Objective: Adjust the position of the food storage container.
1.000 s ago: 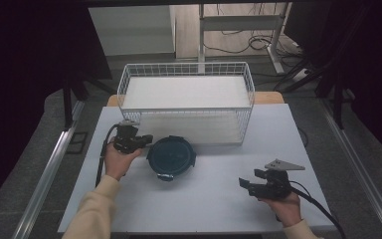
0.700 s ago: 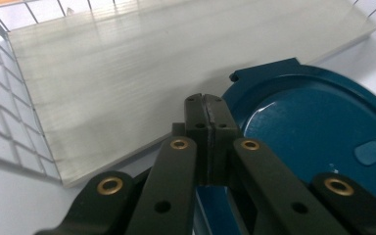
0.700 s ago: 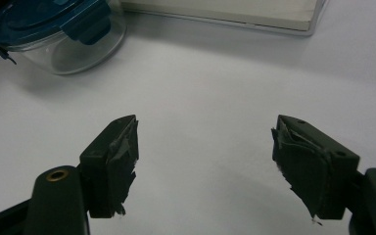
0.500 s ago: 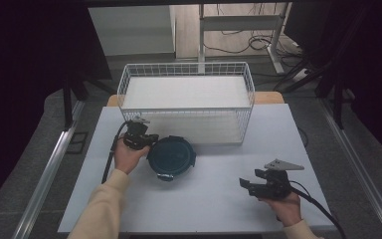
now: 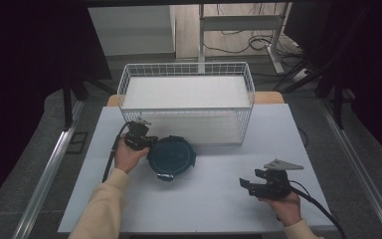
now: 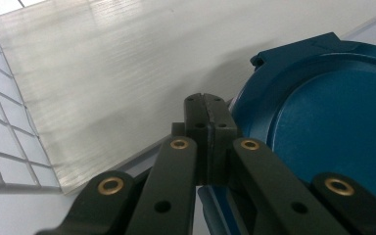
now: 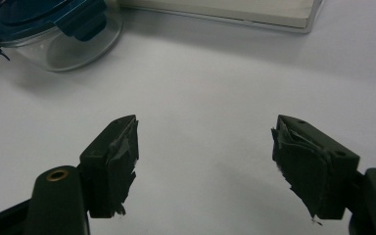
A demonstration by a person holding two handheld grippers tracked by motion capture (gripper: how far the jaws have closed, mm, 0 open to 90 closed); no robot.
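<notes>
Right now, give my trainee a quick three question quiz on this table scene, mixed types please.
1. True or false: the left tool is shut.
2. The container with the blue lid lies: A) inside the wire basket, B) on the table in front of it, C) between the right tool's jaws.
3. Fill in: the right tool is ___.

Key: 1 true. 2 B. 3 open.

A cream sleeve (image 5: 99, 206) is worn on the left forearm at the lower left of the high view. Both grippers are black: the left gripper (image 6: 207, 117) is fitted with brass-ringed screw holes, the right gripper (image 5: 242, 183) with a grey three-cornered plate (image 5: 283, 165), frayed dark pads (image 7: 122, 156) and a black cable (image 5: 318, 209).
</notes>
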